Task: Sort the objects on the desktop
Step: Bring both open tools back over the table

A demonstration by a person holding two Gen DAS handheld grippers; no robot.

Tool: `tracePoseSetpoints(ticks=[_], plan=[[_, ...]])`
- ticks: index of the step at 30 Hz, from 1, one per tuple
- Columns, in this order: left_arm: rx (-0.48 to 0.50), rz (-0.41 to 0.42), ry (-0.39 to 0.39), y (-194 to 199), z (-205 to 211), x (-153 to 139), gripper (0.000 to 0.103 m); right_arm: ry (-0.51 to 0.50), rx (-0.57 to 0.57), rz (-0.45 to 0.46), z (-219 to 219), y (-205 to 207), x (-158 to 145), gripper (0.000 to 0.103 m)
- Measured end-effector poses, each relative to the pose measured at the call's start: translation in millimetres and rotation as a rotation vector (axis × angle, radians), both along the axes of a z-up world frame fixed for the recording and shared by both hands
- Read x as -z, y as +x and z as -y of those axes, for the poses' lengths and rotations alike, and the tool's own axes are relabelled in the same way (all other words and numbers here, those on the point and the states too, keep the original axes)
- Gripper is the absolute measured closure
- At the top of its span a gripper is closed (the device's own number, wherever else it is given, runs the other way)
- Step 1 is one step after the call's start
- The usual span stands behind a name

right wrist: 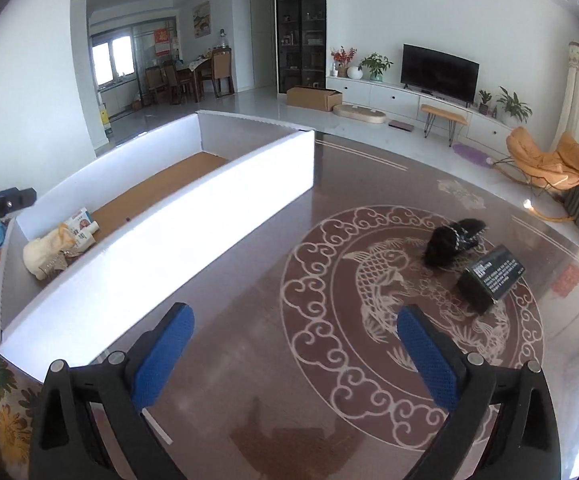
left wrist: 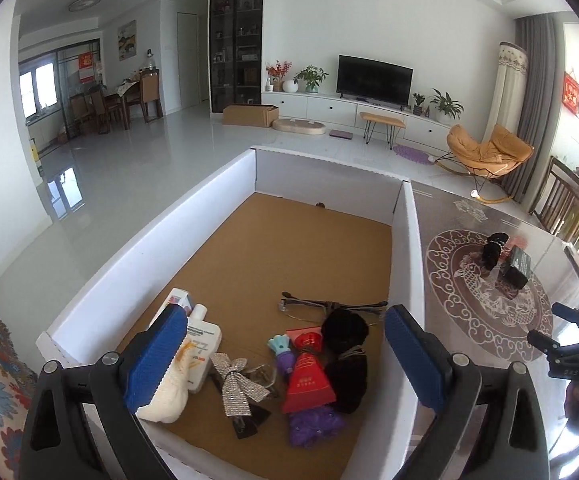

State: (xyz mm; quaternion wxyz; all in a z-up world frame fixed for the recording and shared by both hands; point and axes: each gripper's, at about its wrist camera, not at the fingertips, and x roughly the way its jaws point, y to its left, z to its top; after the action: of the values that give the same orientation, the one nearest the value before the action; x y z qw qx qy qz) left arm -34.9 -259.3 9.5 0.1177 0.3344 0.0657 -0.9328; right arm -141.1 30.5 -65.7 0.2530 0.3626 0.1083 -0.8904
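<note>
Above white box, left gripper jaws gape.

Your left gripper carries two blue textured rubber pads on black plastic arms. Silver round screws cap each pivot. Your right gripper matches it.

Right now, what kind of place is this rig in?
Most likely a home living room: a black flat-screen TV on a long white cabinet, an orange rocking lounge chair, and a wooden dining set behind.
</note>
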Motion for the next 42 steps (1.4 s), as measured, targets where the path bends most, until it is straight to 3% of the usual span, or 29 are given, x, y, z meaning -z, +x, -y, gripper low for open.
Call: tracePoseSetpoints(ticks=[5, 8, 14, 17, 20, 24, 28, 42], plan=[[0.221, -0.040, 0.007, -3, -85, -21, 0.002, 0.114, 0.205, 0.051, -119, -5, 51, 0.001], [0.355, -0.022, 0.012, -10, -139, -22, 0.002, 0.122, 0.318, 0.093, -178, -5, 65, 0.001], [0.509, 0.112, 0.040, -31, -229, 25, 0.002, 0.038, 0.427, 0.147, -229, -3, 75, 0.001], [0.506, 0.190, 0.046, -46, -254, 66, 0.002, -0.003, 0.461, 0.148, -234, -2, 72, 0.001], [0.472, 0.219, -0.012, -61, -266, 105, 0.002, 0.017, 0.470, 0.170, -231, -9, 77, 0.000], [0.440, 0.268, -0.030, -88, -271, 134, 0.002, 0.059, 0.476, 0.168, -225, -10, 81, 0.000], [0.408, 0.304, -0.036, -113, -271, 150, 0.001, 0.058, 0.476, 0.168, -226, -10, 82, 0.000], [0.411, 0.287, -0.036, -177, -254, 151, 0.000, 0.057, 0.476, 0.168, -225, -10, 82, 0.000]])
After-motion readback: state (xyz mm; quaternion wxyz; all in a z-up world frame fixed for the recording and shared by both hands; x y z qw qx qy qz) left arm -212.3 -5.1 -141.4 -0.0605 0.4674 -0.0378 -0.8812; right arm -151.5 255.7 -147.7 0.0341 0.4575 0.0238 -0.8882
